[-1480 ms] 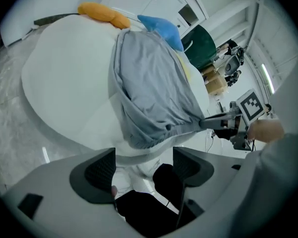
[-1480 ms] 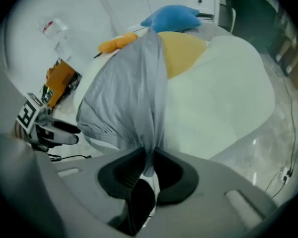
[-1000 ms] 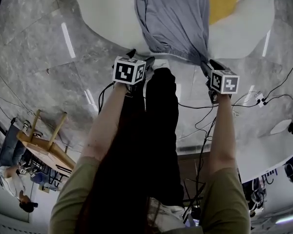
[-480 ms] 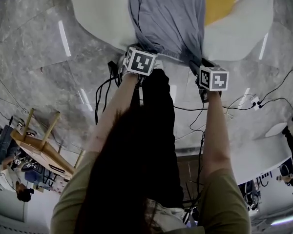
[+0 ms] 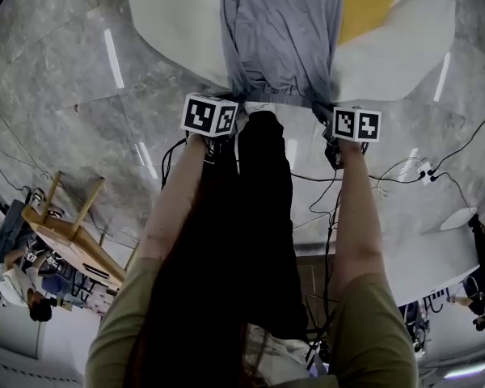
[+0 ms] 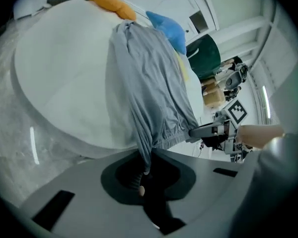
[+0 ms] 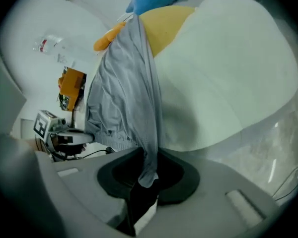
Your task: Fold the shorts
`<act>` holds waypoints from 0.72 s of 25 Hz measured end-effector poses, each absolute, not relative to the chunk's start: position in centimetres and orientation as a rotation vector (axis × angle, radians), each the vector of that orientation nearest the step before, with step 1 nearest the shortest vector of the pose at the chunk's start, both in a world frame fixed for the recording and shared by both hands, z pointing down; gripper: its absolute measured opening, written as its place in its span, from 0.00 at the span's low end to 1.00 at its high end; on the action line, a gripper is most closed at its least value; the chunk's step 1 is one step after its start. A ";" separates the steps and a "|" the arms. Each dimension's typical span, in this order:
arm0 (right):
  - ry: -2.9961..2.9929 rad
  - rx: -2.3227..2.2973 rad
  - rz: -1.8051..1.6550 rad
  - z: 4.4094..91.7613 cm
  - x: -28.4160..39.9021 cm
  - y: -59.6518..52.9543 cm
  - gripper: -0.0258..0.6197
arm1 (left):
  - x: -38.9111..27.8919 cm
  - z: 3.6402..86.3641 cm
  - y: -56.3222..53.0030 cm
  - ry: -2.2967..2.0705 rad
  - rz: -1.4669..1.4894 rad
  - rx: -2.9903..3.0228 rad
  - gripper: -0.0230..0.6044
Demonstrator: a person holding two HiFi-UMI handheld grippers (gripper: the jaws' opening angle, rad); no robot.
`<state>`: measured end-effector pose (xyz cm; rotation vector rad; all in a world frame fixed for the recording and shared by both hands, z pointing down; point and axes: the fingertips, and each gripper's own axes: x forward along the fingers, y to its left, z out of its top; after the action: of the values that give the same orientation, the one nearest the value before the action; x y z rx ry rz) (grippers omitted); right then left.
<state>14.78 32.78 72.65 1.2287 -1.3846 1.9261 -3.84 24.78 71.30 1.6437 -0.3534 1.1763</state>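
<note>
**A:** What carries everything?

**B:** One round white tabletop (image 5: pixel 170 23). One pair of grey shorts (image 5: pixel 283 39) lies on it. Their long axis runs straight away from the person, with the legs toward the far side and the waistband (image 5: pixel 279 99) at the near rim.

**A:** Anything else up there?

**B:** Three coloured things on the far half. One yellow cloth (image 5: pixel 364 2) sits partly under the shorts' right side. There is also one blue cloth (image 6: pixel 169 29), and one orange piece (image 6: pixel 111 4) by the leg ends.

**A:** And the grippers?

**B:** Two. The left gripper (image 6: pixel 145 172) is at the waistband's left corner and the right gripper (image 7: pixel 148 175) is at its right corner. Both pairs of jaws have just been closing. Each pair is now clenched on a pinch of the grey fabric, which runs down into the gap between the jaws.

**A:** Which hand is nearer?

**B:** Neither, they sit level, one at each end of the waistband. The rest of the shorts stretches ahead of both jaws, up across the tabletop. So I judge the fold has to carry the waistband forward along that long axis toward the leg hems, both hands moving together. If one corner runs ahead, the fold will likely skew.
</note>
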 end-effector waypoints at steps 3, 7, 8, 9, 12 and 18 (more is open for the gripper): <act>-1.406 1.155 2.061 70.9 13.5 33.9 0.15 | -5.0 69.6 26.2 -0.342 1.097 1.569 0.08; -1.393 0.992 2.154 67.9 11.3 37.4 0.15 | -7.0 66.9 29.3 -0.272 1.117 1.487 0.08; -1.385 0.961 2.179 67.1 10.8 38.2 0.15 | -7.4 66.3 30.2 -0.258 1.125 1.463 0.08; -1.375 0.932 2.203 66.3 10.4 39.1 0.15 | -7.9 65.8 31.1 -0.249 1.129 1.439 0.08; -1.374 0.857 2.244 63.9 9.5 40.6 0.15 | -8.6 63.9 32.9 -0.235 1.123 1.389 0.08; -1.517 0.860 2.276 59.8 12.2 34.9 0.15 | -6.1 59.9 27.0 -0.338 1.029 1.458 0.08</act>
<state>12.25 34.90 59.80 0.8602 -1.5172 2.2762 -6.09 27.02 59.89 1.4579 -0.3380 1.0288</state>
